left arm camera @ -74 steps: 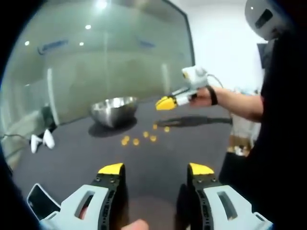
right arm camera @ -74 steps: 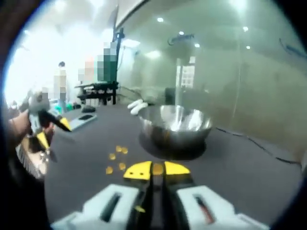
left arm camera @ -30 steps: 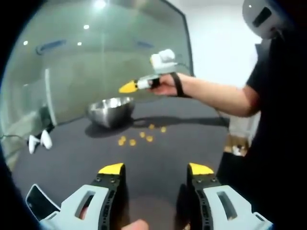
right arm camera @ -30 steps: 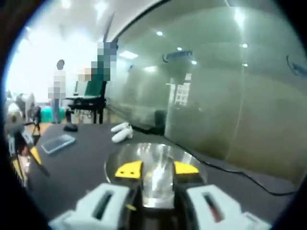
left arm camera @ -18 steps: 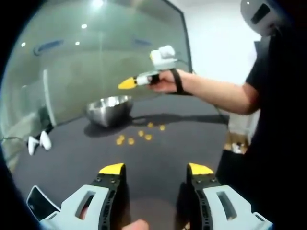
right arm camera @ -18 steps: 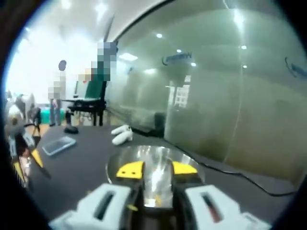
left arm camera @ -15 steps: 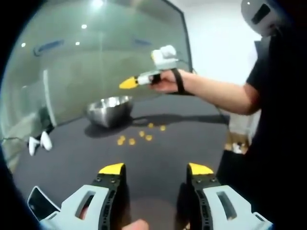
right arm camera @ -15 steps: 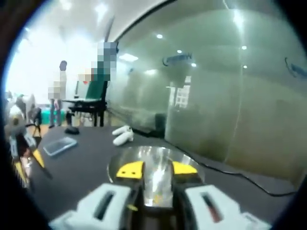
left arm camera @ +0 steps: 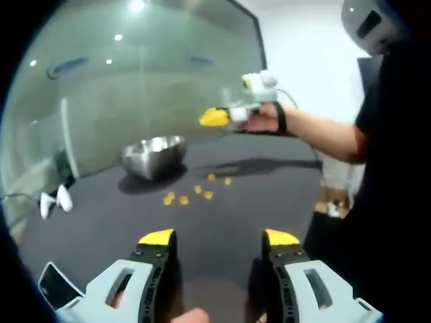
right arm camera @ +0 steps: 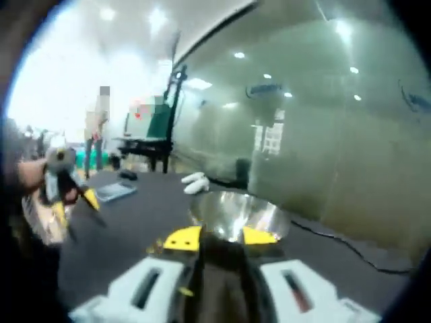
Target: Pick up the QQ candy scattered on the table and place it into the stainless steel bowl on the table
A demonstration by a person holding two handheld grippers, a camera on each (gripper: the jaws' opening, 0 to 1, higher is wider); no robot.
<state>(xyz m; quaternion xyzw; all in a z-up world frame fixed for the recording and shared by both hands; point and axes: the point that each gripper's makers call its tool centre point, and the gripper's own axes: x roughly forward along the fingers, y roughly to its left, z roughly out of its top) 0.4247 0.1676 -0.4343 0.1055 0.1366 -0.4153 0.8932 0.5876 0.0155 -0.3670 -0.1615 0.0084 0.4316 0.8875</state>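
Note:
The stainless steel bowl point(left arm camera: 155, 155) stands on the dark table point(left arm camera: 222, 208), far left of centre in the left gripper view. Several yellow QQ candies point(left arm camera: 195, 192) lie scattered on the table just in front of it. My left gripper point(left arm camera: 219, 237) is held low and well short of the candies, open and empty. My right gripper point(left arm camera: 215, 117), held by a hand, hovers high above the table to the right of the bowl. In the right gripper view its jaws point(right arm camera: 221, 237) stand open with nothing between them, and the bowl point(right arm camera: 236, 208) sits just beyond them.
Two white controllers point(left arm camera: 54, 200) lie at the table's left side. A phone point(left arm camera: 57, 282) lies near my left jaw. A glass wall runs behind the table. The left gripper point(right arm camera: 67, 182) appears at the left, and people stand far back in the room.
My right gripper, shut down near the candies 2.5 s ago, rose over the bowl and opened there. It has now drawn back to the right, away from the bowl. The left gripper stayed put.

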